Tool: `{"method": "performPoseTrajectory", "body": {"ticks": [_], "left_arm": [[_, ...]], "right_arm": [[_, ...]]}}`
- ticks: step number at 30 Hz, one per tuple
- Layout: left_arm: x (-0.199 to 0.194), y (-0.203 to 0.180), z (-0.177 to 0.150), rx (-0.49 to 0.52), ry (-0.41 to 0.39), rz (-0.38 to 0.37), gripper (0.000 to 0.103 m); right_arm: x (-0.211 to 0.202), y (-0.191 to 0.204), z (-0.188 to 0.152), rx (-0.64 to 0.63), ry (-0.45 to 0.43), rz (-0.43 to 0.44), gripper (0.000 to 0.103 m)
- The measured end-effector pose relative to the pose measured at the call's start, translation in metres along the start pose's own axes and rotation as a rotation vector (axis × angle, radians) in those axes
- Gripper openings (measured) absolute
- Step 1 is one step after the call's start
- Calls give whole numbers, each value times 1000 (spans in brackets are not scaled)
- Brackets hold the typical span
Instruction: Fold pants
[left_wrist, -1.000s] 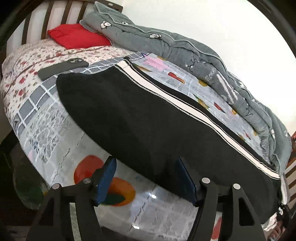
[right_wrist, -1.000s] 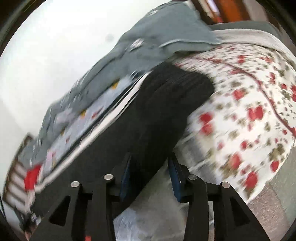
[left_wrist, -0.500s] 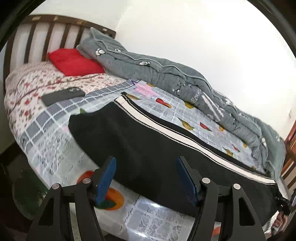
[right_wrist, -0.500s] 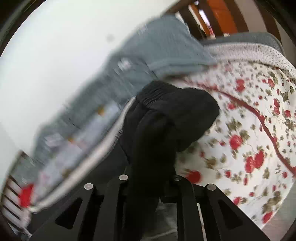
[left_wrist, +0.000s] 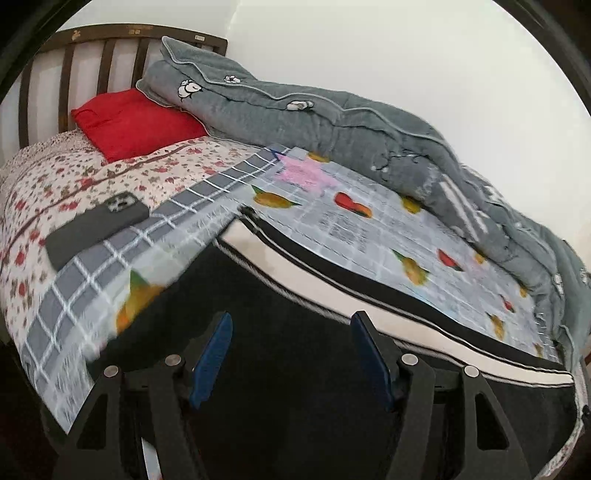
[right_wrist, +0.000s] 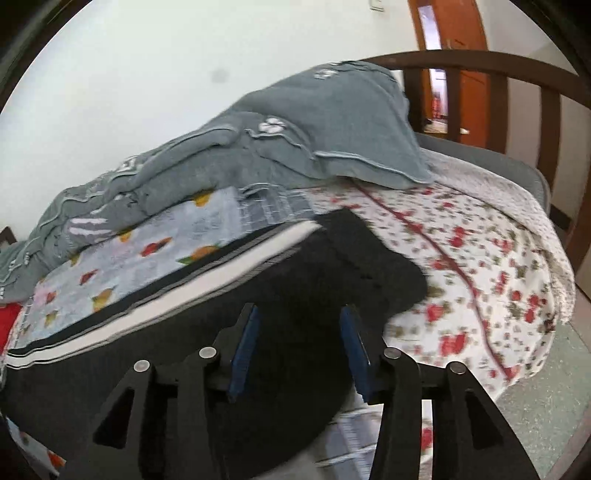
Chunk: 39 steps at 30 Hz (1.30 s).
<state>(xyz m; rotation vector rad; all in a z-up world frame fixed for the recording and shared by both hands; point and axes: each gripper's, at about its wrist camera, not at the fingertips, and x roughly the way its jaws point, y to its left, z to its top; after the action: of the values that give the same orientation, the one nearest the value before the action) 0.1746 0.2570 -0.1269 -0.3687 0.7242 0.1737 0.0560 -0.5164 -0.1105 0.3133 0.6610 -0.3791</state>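
The black pants (left_wrist: 280, 325) with a white side stripe (left_wrist: 332, 291) lie flat along the near edge of the bed (left_wrist: 74, 177), on a fruit-print sheet (left_wrist: 369, 229). The left hand-held gripper (left_wrist: 291, 354) hovers over the dark fabric, its blue pads spread wide — nothing between them. The right hand-held gripper (right_wrist: 299, 343) is likewise parted and grips nothing, above the pants' other end. Beyond the pants lies a grey quilt (left_wrist: 332, 122); a phone (left_wrist: 96, 227) rests beside them — near a red pillow (left_wrist: 136, 123).
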Motion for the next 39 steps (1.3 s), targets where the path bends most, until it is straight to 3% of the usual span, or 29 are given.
{"method": "performPoseTrajectory", "body": {"ticks": [6, 11, 14, 15, 16, 17, 20, 21, 23, 26, 30, 33, 35, 37, 39], "left_arm": [[35, 13, 31, 44, -12, 78, 64], [78, 17, 55, 89, 44, 109, 63], [100, 19, 61, 102, 57, 149, 51], [106, 19, 61, 110, 74, 149, 32], [109, 18, 61, 121, 80, 145, 21], [105, 16, 61, 133, 50, 143, 18], [62, 18, 67, 113, -160, 57, 17], [58, 20, 71, 105, -184, 51, 17], [72, 23, 78, 96, -138, 69, 17], [110, 25, 71, 101, -3, 150, 17], [112, 28, 63, 94, -9, 147, 19], [118, 30, 64, 86, 13, 168, 30], [117, 31, 65, 83, 8, 197, 43], [114, 33, 67, 70, 8, 240, 62], [108, 34, 69, 58, 14, 236, 62]], "right_arm": [[14, 58, -2, -53, 21, 62, 46], [31, 94, -3, -60, 40, 101, 46], [42, 114, -4, -94, 54, 98, 46], [45, 119, -5, -106, 58, 94, 46], [50, 125, -7, -121, 64, 87, 46], [53, 129, -8, -128, 68, 84, 46], [60, 134, -9, -137, 86, 84, 46], [62, 136, -9, -135, 88, 83, 46], [69, 141, -5, -134, 102, 97, 46], [82, 161, -1, -187, 120, 126, 46], [95, 192, 1, -369, 121, 135, 52], [108, 209, 7, -472, 121, 116, 57], [123, 218, 8, -497, 128, 125, 57], [150, 225, 0, -524, 175, 97, 57], [177, 225, -7, -495, 239, 58, 57]]}}
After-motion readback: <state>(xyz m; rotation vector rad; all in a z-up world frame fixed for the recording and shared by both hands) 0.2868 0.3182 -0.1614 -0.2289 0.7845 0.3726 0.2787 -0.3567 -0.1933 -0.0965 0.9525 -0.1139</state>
